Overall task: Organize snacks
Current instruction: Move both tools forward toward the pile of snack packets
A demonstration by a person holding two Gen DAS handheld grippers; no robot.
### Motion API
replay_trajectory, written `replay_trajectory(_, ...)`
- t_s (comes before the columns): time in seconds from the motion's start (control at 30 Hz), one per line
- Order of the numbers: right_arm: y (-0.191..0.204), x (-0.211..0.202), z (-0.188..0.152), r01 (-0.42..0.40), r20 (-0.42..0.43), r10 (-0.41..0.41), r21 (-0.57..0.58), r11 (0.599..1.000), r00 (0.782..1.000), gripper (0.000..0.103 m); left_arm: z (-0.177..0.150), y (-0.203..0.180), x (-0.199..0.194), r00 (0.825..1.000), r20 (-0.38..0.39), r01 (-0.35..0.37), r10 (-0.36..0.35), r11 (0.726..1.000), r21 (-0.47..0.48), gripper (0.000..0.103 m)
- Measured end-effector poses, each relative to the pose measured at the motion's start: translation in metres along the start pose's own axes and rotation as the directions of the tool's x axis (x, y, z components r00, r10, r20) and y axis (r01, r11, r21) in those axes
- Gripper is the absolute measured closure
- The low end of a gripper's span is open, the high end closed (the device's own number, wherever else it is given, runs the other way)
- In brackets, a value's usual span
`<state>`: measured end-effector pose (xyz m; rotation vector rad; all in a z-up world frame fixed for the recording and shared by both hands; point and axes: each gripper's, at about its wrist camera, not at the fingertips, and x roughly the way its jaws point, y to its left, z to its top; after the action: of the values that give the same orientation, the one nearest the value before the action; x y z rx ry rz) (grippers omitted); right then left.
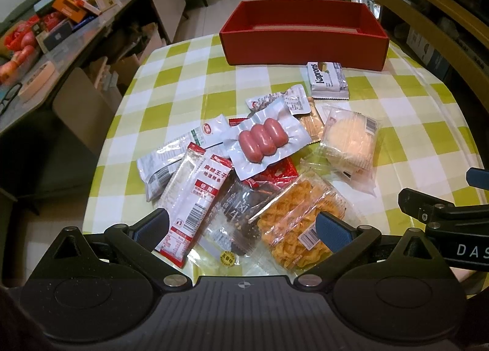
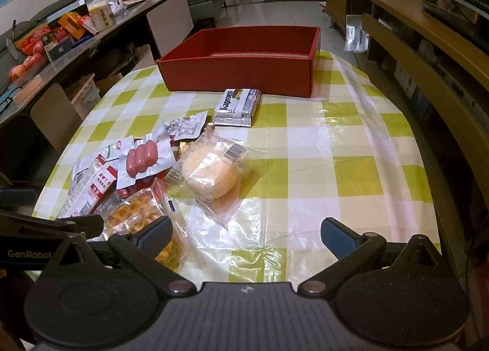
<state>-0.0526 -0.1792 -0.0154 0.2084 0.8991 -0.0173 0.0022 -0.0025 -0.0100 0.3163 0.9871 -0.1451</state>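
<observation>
A heap of packaged snacks (image 1: 244,167) is seen on the near left part of the tabletop (image 2: 351,143), which is covered in a green and white checked cloth under clear plastic. On top of the heap a vacuum pack of three sausages (image 1: 262,140) is laid; a long red and white bar wrapper (image 1: 192,198) and a clear pack of orange crisps (image 1: 298,222) are found at its near edge, with a dark snack pack (image 1: 238,213) between them. A clear-wrapped pale cake (image 2: 211,173) is placed at the right side of the heap. A white Kaprons wafer pack (image 2: 238,106) is set apart, just in front of the open red box (image 2: 238,75), which stands at the far end of the tabletop and appears empty as far as its inside is visible. The left gripper (image 1: 241,225) is held wide open over the near edge of the heap, nothing between its fingers. The right gripper (image 2: 244,236) is likewise spread wide over bare cloth, with the crisps beside its left finger. A cluttered sideboard (image 1: 61,14) with boxes and apples is noted to the left.
</observation>
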Motion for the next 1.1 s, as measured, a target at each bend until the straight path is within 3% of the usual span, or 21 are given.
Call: replay_trajectory(1.1,-0.0015,0.0067,-0.0010,-0.005,-0.038,0.006,0.004,1.000,0.999,0.000,-0.0010,-0.0022,0.0051,1.000,-0.019,-0.009,0.009,1.000,0.014,0.002)
